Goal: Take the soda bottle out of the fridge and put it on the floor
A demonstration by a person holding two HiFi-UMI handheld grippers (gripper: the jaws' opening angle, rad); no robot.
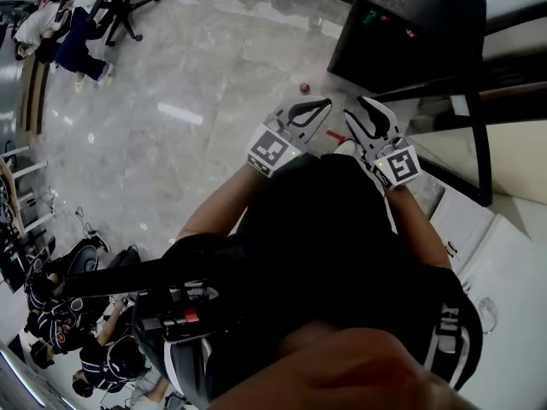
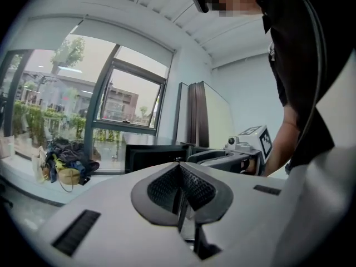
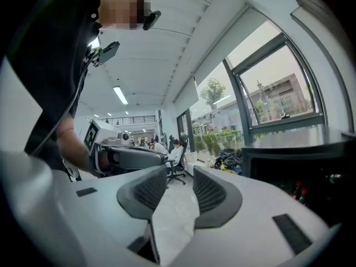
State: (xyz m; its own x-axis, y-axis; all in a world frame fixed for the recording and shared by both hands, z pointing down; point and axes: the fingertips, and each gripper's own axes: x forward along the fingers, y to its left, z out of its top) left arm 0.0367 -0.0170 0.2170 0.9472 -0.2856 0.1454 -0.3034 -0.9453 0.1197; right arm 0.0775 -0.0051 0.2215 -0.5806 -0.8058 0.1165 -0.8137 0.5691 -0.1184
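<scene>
In the head view both grippers are held up close in front of the person's dark torso. The left gripper (image 1: 312,109) is shut, and in its own view the left gripper (image 2: 179,185) has its pads meeting with nothing between them. The right gripper (image 1: 363,109) is open; the right gripper view shows a plain gap at the right gripper (image 3: 179,182) and nothing in it. The black fridge (image 1: 410,24) stands ahead to the right. Through the fridge (image 3: 300,166) opening I see red-capped bottles (image 3: 297,191). A small red thing (image 1: 304,87) lies on the floor near the fridge.
Grey marble floor (image 1: 197,101) spreads ahead and left. A person sits on an office chair (image 1: 77,15) at the far left, and more people are at the lower left. A white counter (image 1: 504,254) is at the right. Bags (image 2: 67,163) lie by the window.
</scene>
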